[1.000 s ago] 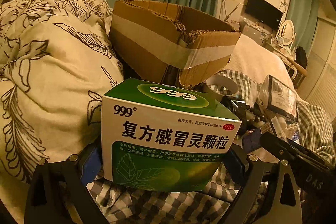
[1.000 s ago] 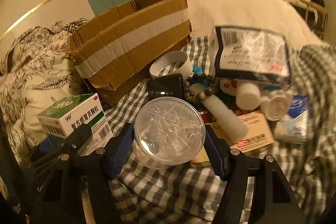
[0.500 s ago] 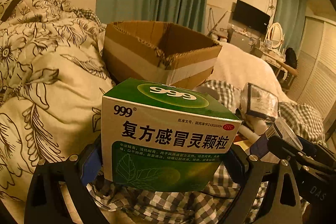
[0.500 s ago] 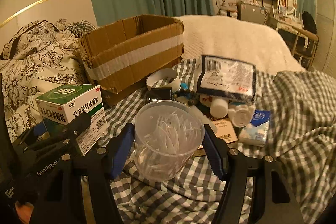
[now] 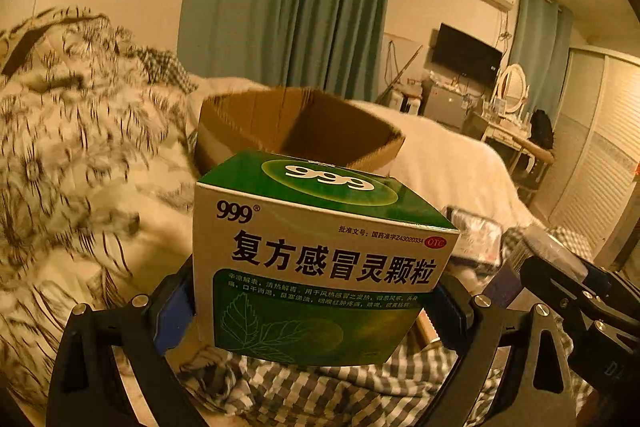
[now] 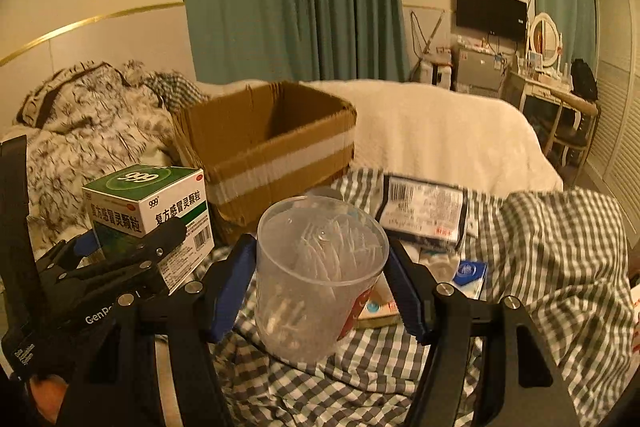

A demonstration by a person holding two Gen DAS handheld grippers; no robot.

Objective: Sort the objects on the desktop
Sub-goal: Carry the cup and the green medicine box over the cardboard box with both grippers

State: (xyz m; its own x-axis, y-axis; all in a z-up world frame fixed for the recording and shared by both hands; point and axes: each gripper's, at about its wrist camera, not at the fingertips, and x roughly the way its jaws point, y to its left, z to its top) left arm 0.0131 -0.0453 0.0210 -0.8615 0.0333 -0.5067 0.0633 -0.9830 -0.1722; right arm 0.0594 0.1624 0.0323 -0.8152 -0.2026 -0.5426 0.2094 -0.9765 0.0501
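Open cardboard box beyond clamped medicine box — packets alongside.

My medicine box hides the near wall of the cardboard box. The floral quilt is smeared with blur. Behind my plastic cup, small packets are half covered and unreadable.
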